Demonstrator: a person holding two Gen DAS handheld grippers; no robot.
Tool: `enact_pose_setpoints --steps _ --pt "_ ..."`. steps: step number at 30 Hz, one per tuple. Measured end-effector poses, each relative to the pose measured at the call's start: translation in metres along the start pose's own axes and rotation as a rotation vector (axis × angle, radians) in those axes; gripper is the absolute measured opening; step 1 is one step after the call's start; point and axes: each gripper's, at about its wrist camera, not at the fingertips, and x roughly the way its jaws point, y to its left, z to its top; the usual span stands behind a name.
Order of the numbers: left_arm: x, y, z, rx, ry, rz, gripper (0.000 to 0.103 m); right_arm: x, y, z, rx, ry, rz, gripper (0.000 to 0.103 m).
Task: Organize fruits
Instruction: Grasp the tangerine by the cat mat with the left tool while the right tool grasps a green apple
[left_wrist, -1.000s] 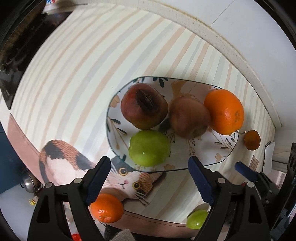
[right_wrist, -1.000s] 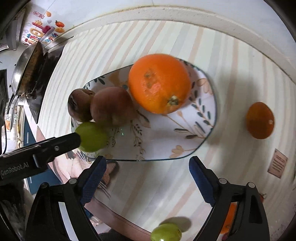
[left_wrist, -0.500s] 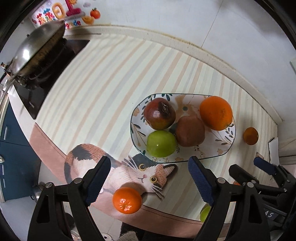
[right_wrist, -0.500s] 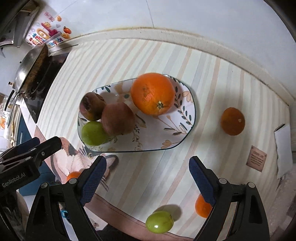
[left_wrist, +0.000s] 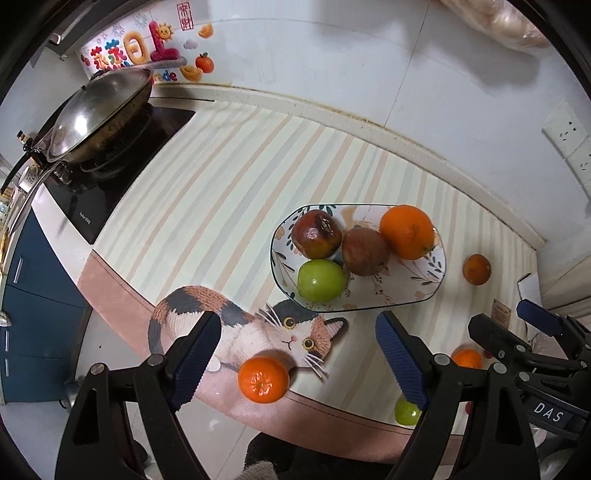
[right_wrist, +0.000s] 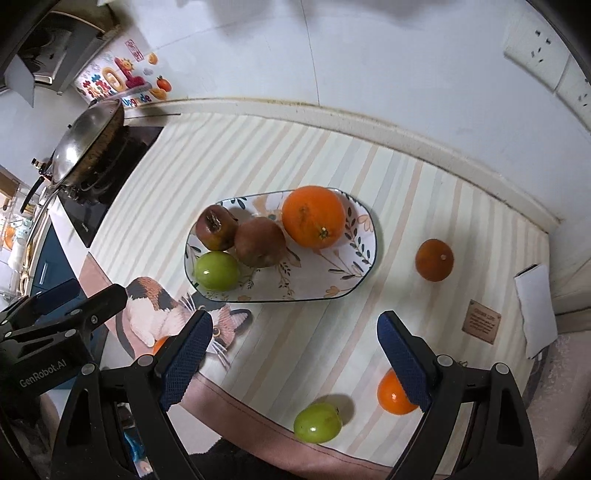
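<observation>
A floral oval plate (left_wrist: 417, 295) (right_wrist: 332, 291) on the striped mat holds a big orange (left_wrist: 406, 232) (right_wrist: 314, 216), two dark red-brown fruits (left_wrist: 316, 234) (left_wrist: 365, 251) and a green apple (left_wrist: 321, 280) (right_wrist: 217, 270). Loose on the mat lie a mandarin (left_wrist: 263, 379) near the front edge, a dark mandarin (left_wrist: 477, 269) (right_wrist: 434, 259) right of the plate, a second green apple (right_wrist: 317, 422) and another mandarin (right_wrist: 393, 393). My left gripper (left_wrist: 299, 354) hangs open and empty high above the front edge. My right gripper (right_wrist: 295, 356) is open and empty too, to its right.
A lidded wok (left_wrist: 96, 114) sits on a black hob (left_wrist: 110, 184) at the far left. A white tiled wall (left_wrist: 332, 55) with stickers backs the counter. A small brown tag (right_wrist: 482, 326) and white card (right_wrist: 535, 306) lie at the right. Blue cabinets (left_wrist: 33, 295) stand below the counter's left end.
Both grippers have risen away from the plate, so the fruit looks smaller and more of the counter, hob and wall shows. Jaws stay as wide as before. No fruit has moved.
</observation>
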Motion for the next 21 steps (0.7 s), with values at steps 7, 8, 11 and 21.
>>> enact_pose_setpoints --steps 7,8,11,21 --pt "-0.019 0.001 -0.011 -0.003 -0.022 -0.022 0.085 -0.027 0.005 -0.013 0.011 -0.037 0.03 0.093" --pt "-0.019 0.002 -0.012 -0.006 -0.019 -0.021 0.085 -0.029 0.005 -0.016 0.016 -0.039 0.036 0.093" --pt "-0.015 0.008 -0.019 -0.017 -0.006 -0.005 0.085 -0.022 0.001 -0.025 0.039 -0.005 0.056 0.093" --pt "0.065 0.038 -0.055 -0.048 0.206 0.074 0.085 0.083 -0.04 -0.085 0.161 0.308 0.079 0.093"
